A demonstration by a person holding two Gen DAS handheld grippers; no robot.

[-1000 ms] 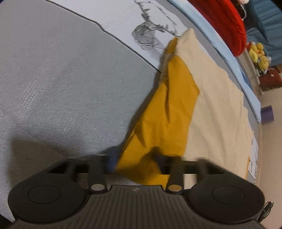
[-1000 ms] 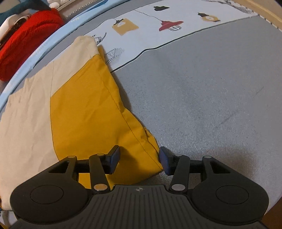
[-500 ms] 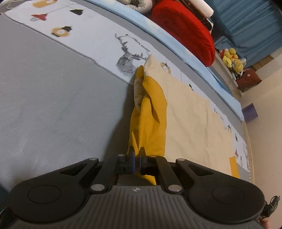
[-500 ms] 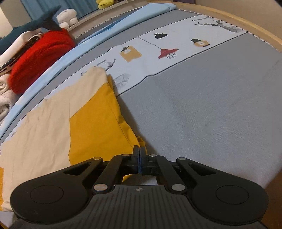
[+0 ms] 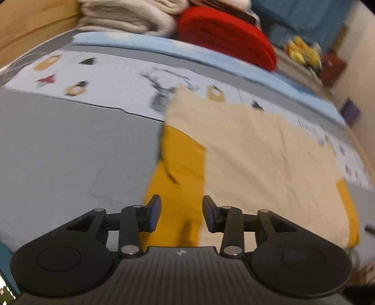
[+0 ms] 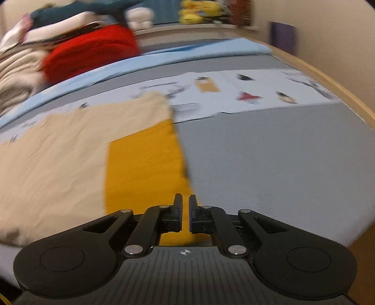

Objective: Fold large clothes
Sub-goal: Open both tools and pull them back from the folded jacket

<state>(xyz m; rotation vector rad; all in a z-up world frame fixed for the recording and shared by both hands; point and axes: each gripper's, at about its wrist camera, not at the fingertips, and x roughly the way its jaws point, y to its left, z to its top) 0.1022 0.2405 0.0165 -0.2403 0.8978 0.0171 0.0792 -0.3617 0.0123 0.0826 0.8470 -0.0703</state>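
On the grey bed cover [image 5: 70, 150] lies the garment [image 5: 264, 162], a cream and mustard-yellow piece spread mostly flat, its mustard panel along the edge nearest both grippers. Above that panel the left gripper [image 5: 181, 214] stands with its jaws wide apart and nothing between them; the yellow cloth shows through the gap. Seen from the right wrist, the right gripper [image 6: 185, 214] has its jaws drawn almost together with only a narrow slit left, yellow cloth visible in the slit, though whether any fabric is pinched cannot be told. Beyond the garment runs a pale printed sheet [image 6: 246, 93], and behind it a red knitted bundle [image 6: 91, 54] beside folded beige blankets [image 5: 126, 16].
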